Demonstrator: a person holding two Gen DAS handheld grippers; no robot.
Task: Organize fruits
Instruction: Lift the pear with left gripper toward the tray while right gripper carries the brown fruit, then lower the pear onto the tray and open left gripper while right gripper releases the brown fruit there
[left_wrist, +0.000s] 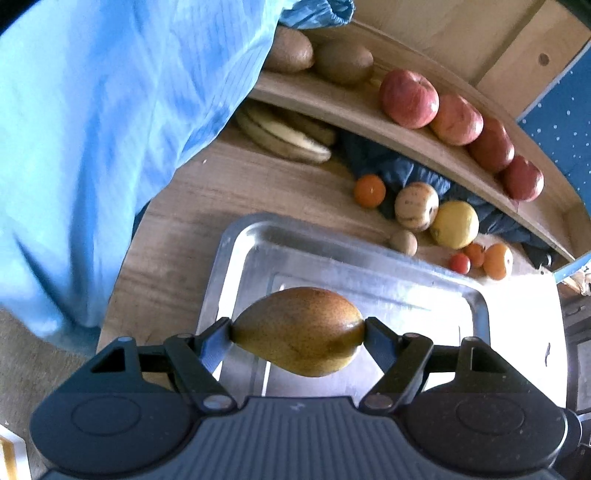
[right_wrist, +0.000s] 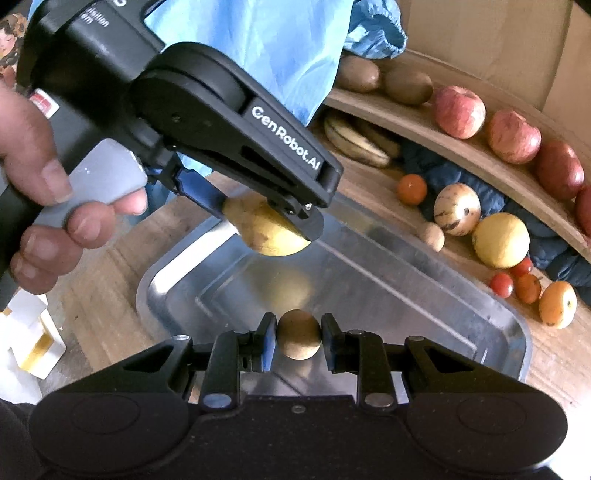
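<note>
Above the metal tray (left_wrist: 236, 258), I am gripping a pear (left_wrist: 299, 330) in my left gripper (left_wrist: 298, 332), while my right gripper (right_wrist: 298, 338) is pinching a small brown fruit (right_wrist: 298, 334), possibly a longan.

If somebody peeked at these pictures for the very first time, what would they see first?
Probably the big speckled pear squeezed between the left gripper's fingers, hanging over the shiny metal tray. Next, the small brown round fruit pinched in the right gripper, also above the tray. Behind, a row of red apples lines the curved wooden shelf, with more fruit scattered on the table below.
</note>
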